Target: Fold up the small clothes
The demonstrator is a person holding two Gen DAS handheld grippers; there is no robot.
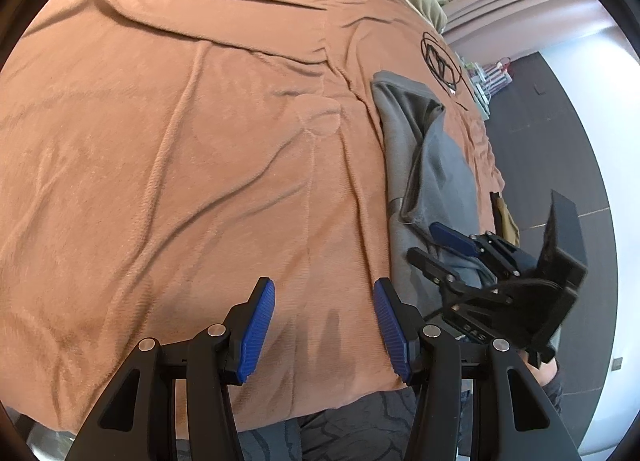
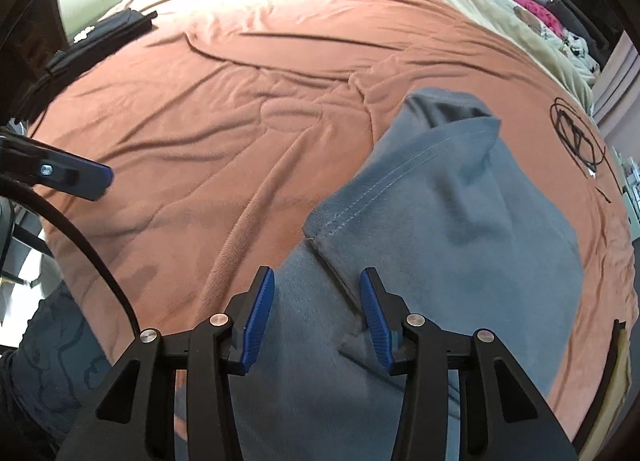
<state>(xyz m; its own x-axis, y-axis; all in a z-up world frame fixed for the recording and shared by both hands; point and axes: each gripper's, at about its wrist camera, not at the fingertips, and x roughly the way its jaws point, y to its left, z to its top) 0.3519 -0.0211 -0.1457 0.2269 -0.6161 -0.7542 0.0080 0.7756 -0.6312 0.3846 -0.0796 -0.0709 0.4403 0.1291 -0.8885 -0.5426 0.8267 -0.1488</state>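
Grey fleece garment (image 2: 460, 221) lying rumpled on a bed spread with an orange-brown plush blanket (image 1: 180, 141), near its edge.

The right gripper (image 2: 316, 313) hangs over the garment's stitched hem, blue ribbed fingers (image 2: 258, 321) partly apart with cloth between them; whether they press it I cannot tell. The left gripper (image 1: 324, 325) is about half open with nothing in it, above bare blanket just beside the garment. A black line emblem (image 1: 440, 61) marks the blanket beyond.

Black line emblem (image 1: 440, 61) on orange blanket (image 1: 200, 141); no letters legible in it.
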